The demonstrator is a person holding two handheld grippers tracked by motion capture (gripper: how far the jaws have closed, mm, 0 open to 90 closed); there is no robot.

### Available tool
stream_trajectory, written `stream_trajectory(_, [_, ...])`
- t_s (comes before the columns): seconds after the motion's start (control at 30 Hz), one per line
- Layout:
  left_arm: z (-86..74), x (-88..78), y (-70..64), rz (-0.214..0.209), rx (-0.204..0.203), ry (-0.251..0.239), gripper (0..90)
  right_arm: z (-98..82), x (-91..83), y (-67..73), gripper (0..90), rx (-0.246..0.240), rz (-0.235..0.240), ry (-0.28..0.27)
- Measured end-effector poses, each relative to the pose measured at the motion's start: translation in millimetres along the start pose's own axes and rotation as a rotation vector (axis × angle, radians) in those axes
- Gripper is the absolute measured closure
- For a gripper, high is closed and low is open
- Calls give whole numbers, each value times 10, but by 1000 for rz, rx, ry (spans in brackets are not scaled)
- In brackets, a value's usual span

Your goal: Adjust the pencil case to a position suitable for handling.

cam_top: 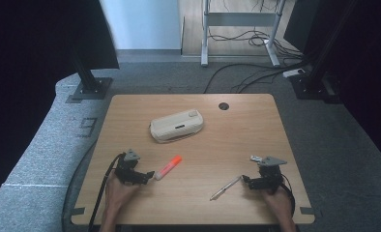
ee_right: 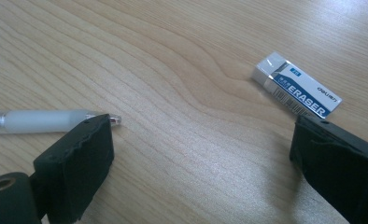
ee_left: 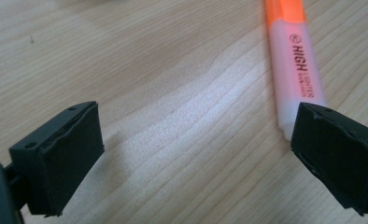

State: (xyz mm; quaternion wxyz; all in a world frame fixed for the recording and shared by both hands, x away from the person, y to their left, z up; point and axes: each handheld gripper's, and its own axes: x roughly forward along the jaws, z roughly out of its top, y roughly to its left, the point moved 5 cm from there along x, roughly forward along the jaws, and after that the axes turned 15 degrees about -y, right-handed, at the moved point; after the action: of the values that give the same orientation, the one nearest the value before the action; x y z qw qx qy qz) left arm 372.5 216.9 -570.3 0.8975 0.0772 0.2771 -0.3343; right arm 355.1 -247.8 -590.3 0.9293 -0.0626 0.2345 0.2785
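Nearest you, your left claw (cam_top: pixel 147 175) rests low on the wooden counter (cam_top: pixel 237 145) with its jaws spread wide and nothing between them; the orange highlighter (cam_top: pixel 168 167) lies just past its tip, the pale end touching or just beside one jaw in the left gripper view. Your right claw (cam_top: pixel 246 180) also stands wide and empty, low on the counter near your right hand (cam_top: pixel 277 198). A clear-barrelled pen (cam_top: pixel 226 188) lies just beside it, its tip next to one jaw in the right gripper view. A white eraser (ee_right: pixel 296 85) with a blue sleeve lies near the other jaw. Farther off, well apart from both claws, sits a cream pencil case (cam_top: pixel 177 125).
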Motion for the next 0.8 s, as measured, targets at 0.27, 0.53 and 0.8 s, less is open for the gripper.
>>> stream_trajectory(0.27, [175,39,-31,-41,9,-8,42,0,0,0,60,0,0,0])
stream_trajectory(0.53, [387,122,-55,-74,32,2,48,0,0,0,60,0,0,0])
stream_trajectory(0.8, [593,244,-63,-102,59,26,80,0,0,0,60,0,0,0])
